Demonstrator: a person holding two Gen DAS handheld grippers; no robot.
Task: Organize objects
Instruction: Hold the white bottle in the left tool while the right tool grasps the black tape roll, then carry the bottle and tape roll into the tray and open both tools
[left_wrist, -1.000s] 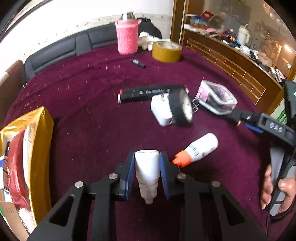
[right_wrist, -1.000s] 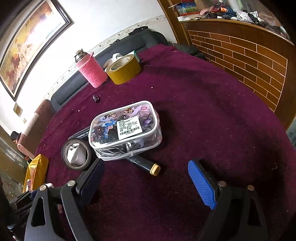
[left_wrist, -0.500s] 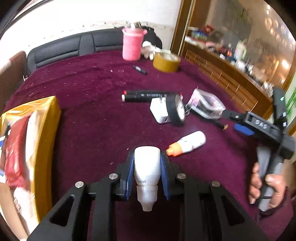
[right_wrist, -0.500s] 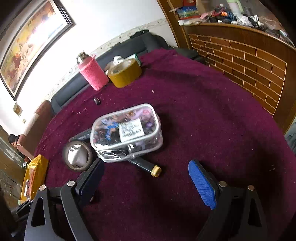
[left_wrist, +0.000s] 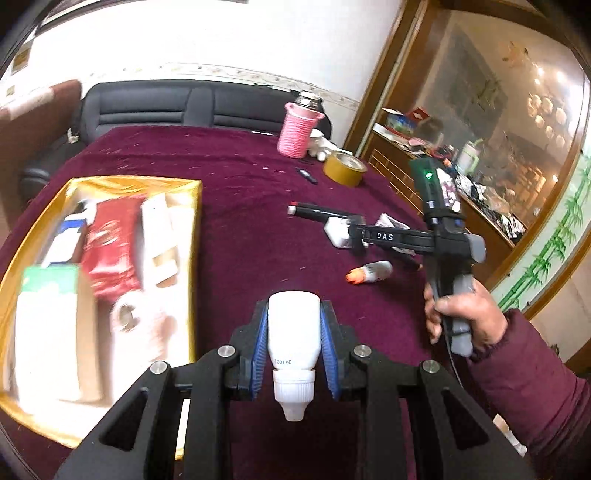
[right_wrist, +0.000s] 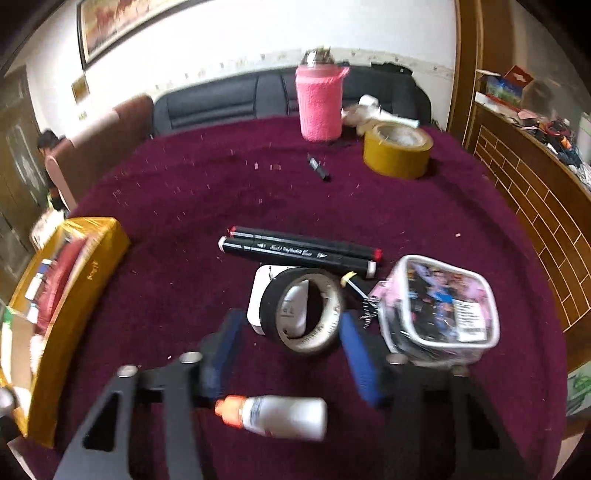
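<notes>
Maroon cloth table (right_wrist: 184, 206), black sofa (left_wrist: 147, 107) behind, L fingers (left_wrist: 294, 349) grip white bottle (left_wrist: 293, 332), R fingers (right_wrist: 291, 354) wide.

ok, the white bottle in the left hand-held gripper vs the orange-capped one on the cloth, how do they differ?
The white bottle has a white cap; the orange-capped bottle has an orange one. The white bottle is clamped off the cloth in the left hand-held gripper; the orange-capped bottle lies loose on its side. The white bottle's cap points toward the camera; the orange cap points sideways. Both have white bodies.
</notes>
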